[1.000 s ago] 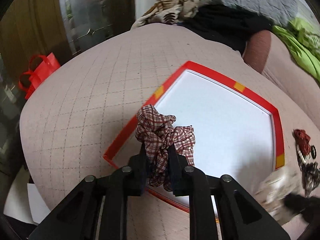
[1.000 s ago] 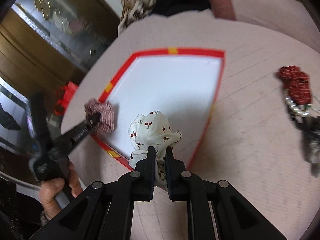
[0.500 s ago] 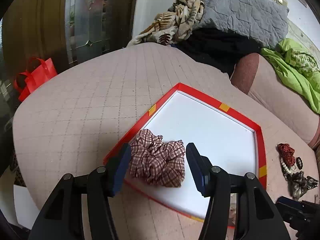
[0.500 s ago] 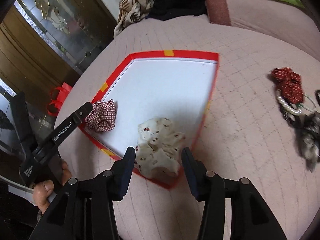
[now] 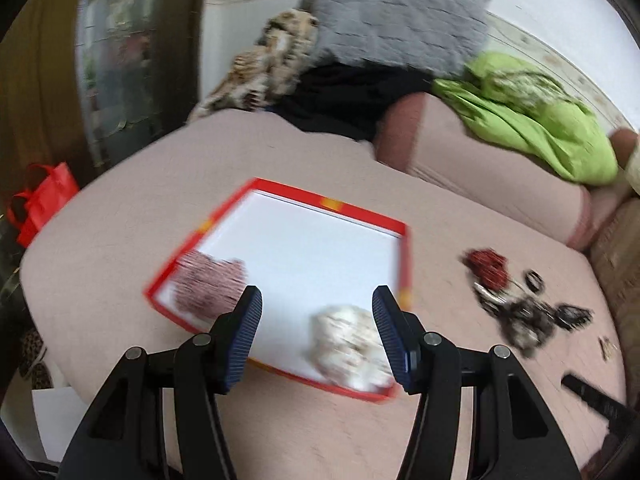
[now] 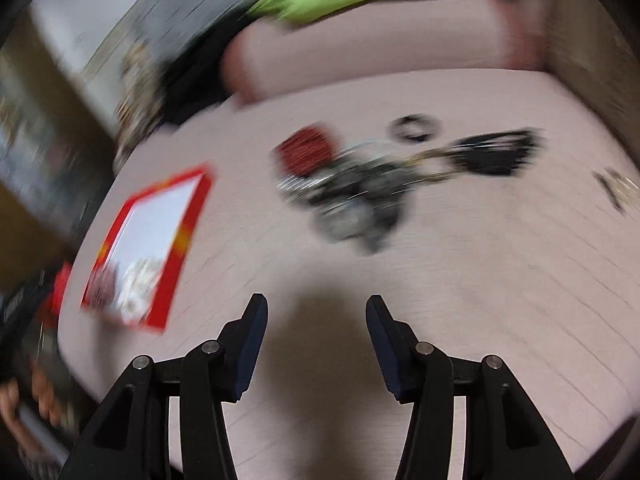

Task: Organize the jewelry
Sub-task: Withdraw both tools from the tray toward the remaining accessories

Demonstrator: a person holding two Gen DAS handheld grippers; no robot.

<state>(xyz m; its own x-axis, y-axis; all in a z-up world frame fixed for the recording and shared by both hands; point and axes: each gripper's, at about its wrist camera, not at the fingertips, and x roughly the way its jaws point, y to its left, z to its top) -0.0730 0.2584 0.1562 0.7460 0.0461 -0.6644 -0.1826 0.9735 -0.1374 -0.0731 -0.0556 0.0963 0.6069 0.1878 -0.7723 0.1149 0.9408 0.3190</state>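
Beyond the right hand-held gripper, opening and empty, lies a light, tangle-prone jewelry heap; pinch its soft red scrunchie.

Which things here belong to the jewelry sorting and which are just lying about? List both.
Job: red tray, plaid scrunchie and white scrunchie in it, unsorted jewelry pile.

Lying about: green cloth, grey cushion, red bag.
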